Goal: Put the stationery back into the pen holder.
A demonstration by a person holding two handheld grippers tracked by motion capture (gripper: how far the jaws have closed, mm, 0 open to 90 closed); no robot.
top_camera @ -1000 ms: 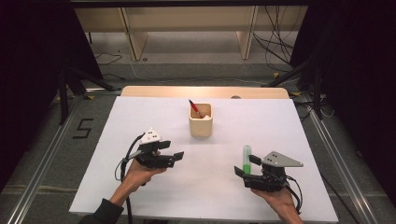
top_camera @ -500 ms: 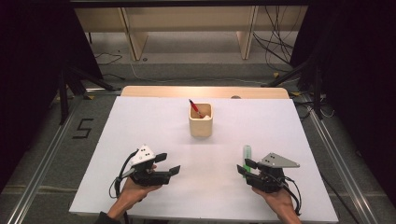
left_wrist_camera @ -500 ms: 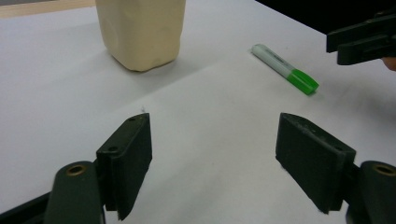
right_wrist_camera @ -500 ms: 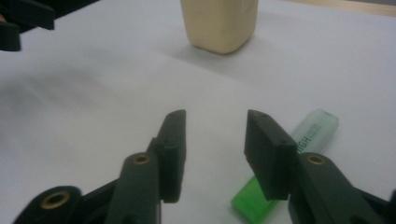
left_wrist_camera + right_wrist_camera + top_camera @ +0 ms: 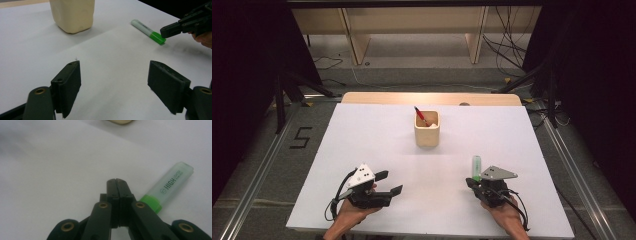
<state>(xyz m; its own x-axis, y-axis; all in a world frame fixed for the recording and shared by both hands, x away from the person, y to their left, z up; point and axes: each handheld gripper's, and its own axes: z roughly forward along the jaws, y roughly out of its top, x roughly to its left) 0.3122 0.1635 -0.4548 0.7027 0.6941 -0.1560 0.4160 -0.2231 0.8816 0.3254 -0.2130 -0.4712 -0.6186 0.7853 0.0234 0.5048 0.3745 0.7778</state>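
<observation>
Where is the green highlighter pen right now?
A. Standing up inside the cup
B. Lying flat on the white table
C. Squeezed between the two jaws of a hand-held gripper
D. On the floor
B: the highlighter lies flat on the white table, just beside the right hand-held gripper, whose jaws are pressed together with nothing between them.

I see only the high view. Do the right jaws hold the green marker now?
Observer: No. The right gripper has just been closing its jaws and they meet on each other, with nothing between them. The marker lies beside them on the table.
Operator: Which end of the marker is near the jaws?
Observer: The green end. The pale end, printed HIGH, points away.
Operator: And the left jaws?
Observer: The left gripper has its jaws wide open, with nothing between them.
</observation>
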